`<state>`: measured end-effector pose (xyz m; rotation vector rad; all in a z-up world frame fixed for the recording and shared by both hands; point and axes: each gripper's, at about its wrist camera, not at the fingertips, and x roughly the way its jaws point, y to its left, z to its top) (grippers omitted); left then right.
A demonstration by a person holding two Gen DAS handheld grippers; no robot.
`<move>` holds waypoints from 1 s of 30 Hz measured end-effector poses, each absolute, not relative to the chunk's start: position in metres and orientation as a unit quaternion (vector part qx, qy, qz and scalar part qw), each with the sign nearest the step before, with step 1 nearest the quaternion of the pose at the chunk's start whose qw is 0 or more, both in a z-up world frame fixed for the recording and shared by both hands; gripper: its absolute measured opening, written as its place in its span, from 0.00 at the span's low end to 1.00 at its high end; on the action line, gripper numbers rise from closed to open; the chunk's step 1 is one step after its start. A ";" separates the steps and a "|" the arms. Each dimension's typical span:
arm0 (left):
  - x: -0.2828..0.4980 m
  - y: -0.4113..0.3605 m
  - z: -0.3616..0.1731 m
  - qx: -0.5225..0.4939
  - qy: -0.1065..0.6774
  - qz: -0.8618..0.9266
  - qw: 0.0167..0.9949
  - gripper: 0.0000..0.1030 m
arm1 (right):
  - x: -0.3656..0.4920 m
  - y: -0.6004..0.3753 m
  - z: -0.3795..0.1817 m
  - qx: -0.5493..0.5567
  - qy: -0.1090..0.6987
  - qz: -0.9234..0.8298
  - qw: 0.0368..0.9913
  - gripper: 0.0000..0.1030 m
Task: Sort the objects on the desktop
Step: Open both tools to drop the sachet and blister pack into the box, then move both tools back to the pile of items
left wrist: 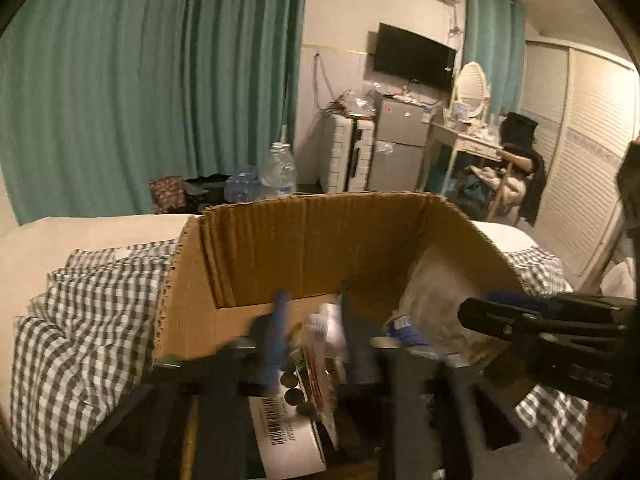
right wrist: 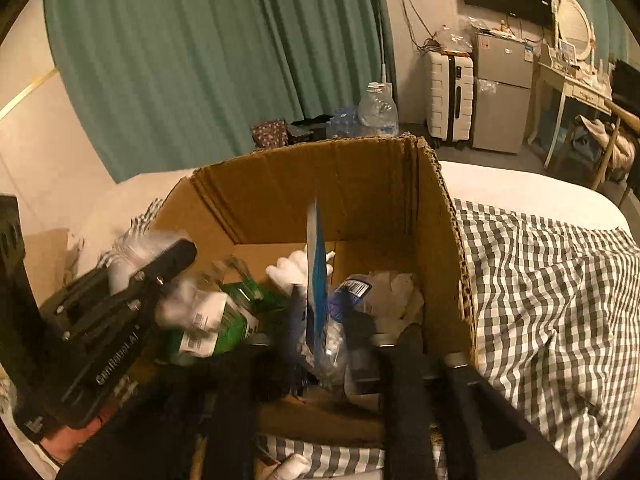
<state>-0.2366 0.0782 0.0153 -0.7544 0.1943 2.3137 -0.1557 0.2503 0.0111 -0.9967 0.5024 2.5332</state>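
With the left tongs (left wrist: pixel 316 344) gripping a red-and-white packet (left wrist: pixel 320 364) and the right tongs (right wrist: pixel 320 320) gripping a thin blue card (right wrist: pixel 318 280) over the box (right wrist: pixel 352 184), crowding at 6 o'clock risks collision.

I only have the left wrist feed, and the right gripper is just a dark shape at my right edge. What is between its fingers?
Observer: A thin blue and white flat packet stands edge-on between the fingers of the right gripper, over the cardboard box. I cannot tell whether it is clamped.
Operator: My view of the box floor is blurred. What lies on its left side?
Observer: A green package with white barcode labels lies against the left wall.
Operator: And to the right of the packet?
Observer: Crumpled clear plastic with a dark barcode label at its left edge lies on the box floor.
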 end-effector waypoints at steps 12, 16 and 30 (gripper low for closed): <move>-0.186 0.031 0.064 -0.244 0.053 0.919 0.304 0.97 | -0.086 0.223 0.061 -0.308 0.170 0.907 0.233 0.63; -0.154 0.006 0.070 -0.243 0.045 0.918 0.309 1.00 | -0.057 0.201 0.062 -0.330 0.176 0.902 0.217 0.66; -0.090 -0.044 -0.038 -0.352 0.043 0.883 0.307 1.00 | 0.008 0.155 -0.014 -0.394 0.160 0.864 0.269 0.83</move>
